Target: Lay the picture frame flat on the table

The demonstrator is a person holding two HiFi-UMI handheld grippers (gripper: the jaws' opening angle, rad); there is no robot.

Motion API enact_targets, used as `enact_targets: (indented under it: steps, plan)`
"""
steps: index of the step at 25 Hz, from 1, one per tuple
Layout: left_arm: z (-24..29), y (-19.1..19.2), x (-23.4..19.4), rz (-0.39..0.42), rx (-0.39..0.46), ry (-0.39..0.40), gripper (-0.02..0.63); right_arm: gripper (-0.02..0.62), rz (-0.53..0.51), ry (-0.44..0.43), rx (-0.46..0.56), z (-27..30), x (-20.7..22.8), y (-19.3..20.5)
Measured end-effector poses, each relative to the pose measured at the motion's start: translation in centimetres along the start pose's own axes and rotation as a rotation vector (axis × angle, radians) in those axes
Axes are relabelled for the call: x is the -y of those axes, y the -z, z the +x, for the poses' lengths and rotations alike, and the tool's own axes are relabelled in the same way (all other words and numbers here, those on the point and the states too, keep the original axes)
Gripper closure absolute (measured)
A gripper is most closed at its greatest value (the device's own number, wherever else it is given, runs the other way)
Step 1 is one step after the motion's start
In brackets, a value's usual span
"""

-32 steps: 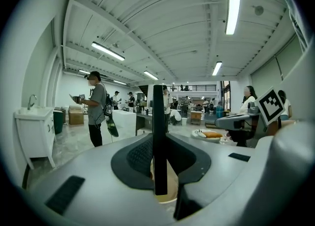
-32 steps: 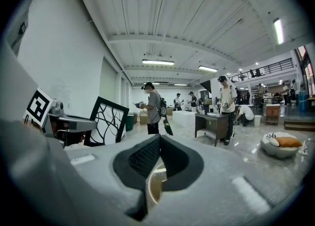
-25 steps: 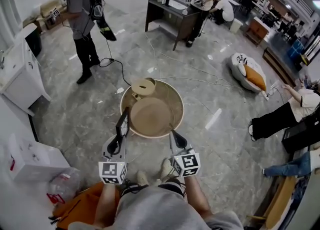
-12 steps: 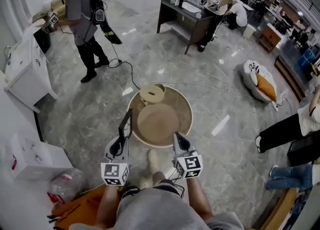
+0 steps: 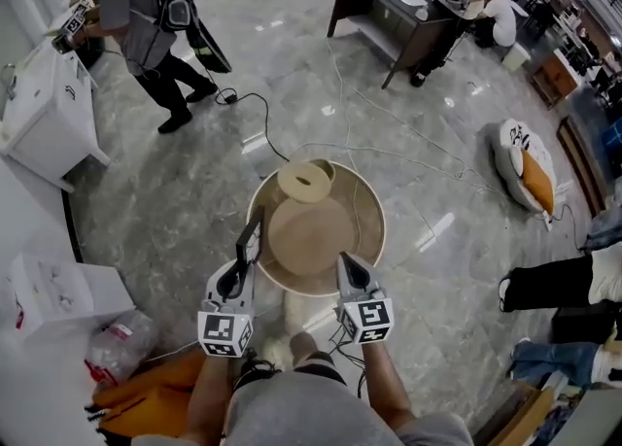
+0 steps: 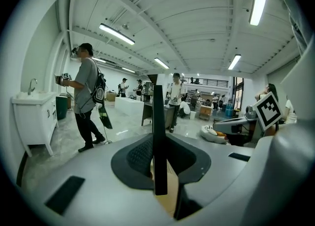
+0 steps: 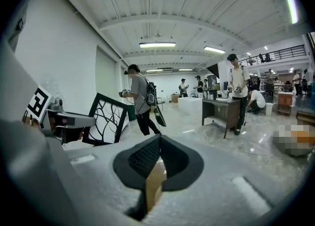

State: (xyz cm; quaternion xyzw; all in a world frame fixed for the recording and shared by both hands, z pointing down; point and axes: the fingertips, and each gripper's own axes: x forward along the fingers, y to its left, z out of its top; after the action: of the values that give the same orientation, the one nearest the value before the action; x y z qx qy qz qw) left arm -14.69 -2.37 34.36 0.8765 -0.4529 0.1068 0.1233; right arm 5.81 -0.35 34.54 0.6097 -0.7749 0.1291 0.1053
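Note:
The picture frame point(image 5: 253, 240) is black and thin, and stands upright at the near left rim of the round beige table point(image 5: 369, 211). My left gripper point(image 5: 241, 267) is shut on its lower edge. In the left gripper view the picture frame point(image 6: 158, 136) shows edge-on between the pads. In the right gripper view the picture frame point(image 7: 108, 118) shows a white branch pattern. My right gripper point(image 5: 347, 262) hangs at the table's near right rim, shut with nothing in it; its pads point(image 7: 147, 158) meet. A pale ring-shaped thing point(image 5: 306, 182) lies at the table's far edge.
A person with a backpack point(image 5: 136, 17) stands by a white cabinet point(image 5: 44, 114) at the far left. A dark desk point(image 5: 398, 12) stands behind, and cables point(image 5: 389, 148) run over the floor. An orange bag point(image 5: 146, 400) and a white box point(image 5: 53, 293) lie near my left. Seated legs point(image 5: 564, 289) show at right.
The view has swung: the table and floor have slid down and to the right. Both grippers keep their places at the table's near rim, and the frame stays in the left one.

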Motion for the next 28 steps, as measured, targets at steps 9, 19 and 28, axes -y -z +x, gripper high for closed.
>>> enact_targets:
  steps: [9,19,28]
  plan:
    - [8.8,4.4,-3.9,-0.068,-0.097,-0.034,0.526,0.597,0.006,-0.045,-0.121,9.7,3.4,4.8]
    - [16.7,10.8,-6.0,-0.123,-0.196,-0.050,0.525,0.597,0.031,-0.111,-0.200,17.9,5.9,10.3]
    - [22.0,18.5,-7.8,-0.170,-0.269,-0.058,0.525,0.595,0.049,-0.125,-0.273,23.2,8.2,17.7]
